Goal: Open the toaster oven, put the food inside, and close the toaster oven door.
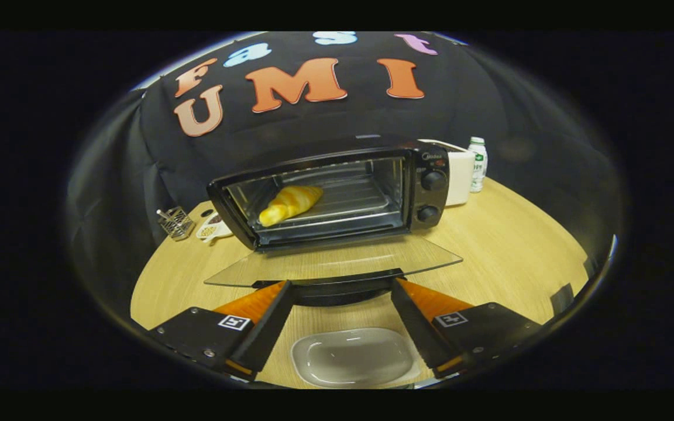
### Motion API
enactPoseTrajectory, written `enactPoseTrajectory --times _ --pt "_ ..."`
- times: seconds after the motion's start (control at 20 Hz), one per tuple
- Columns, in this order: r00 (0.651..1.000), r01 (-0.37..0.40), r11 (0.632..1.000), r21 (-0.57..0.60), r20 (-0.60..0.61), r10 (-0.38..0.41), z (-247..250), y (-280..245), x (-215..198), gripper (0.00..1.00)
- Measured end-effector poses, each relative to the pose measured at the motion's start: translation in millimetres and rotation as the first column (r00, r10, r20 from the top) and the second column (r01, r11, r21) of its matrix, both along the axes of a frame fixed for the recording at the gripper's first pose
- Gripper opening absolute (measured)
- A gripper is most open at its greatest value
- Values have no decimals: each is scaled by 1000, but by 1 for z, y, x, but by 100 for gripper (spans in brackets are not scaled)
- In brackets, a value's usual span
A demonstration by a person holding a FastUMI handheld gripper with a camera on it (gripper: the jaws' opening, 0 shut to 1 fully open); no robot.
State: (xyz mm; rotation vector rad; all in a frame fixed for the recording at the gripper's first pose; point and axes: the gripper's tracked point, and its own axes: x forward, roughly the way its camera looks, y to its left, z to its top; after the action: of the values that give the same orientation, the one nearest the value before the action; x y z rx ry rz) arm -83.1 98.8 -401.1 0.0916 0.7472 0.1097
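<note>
Toaster oven point(337, 193) sits toward the back of the round wooden table point(512, 257), door point(337, 263) dropped flat and open toward the tongs. Left to right: small wire basket point(175, 222) and a little dish point(211, 229) at the table's back-left edge, then the oven with a croissant point(290, 203) already on the rack, left side; control knobs point(433, 196) on the oven's right; a white box point(460, 175) and bottle point(477, 165) at the back-right edge. Empty grey plate point(351, 356) lies at the near edge, between the fingers. Gripper point(340, 289) spread wide, holding nothing, tips either side of the door handle point(337, 286), just short of it. Door looks like glass: stiff, hinged, slick, probably light; best taken by the black handle bar at mid-span, lifted up. Croissant looks soft and crushable, needs no more handling. Gripper is held level, centred on the door, pointing at the oven.
</note>
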Motion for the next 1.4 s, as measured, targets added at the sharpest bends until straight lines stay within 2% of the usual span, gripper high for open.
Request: enactPoseTrajectory --times 0.75,1.25,1.4 --pt "990 14 999 34 142 -19 47 12 73 100" --pt "975 -25 1000 7 220 23 75 22 132 100" --pt "970 -19 1000 16 243 15 96 20 130 100"
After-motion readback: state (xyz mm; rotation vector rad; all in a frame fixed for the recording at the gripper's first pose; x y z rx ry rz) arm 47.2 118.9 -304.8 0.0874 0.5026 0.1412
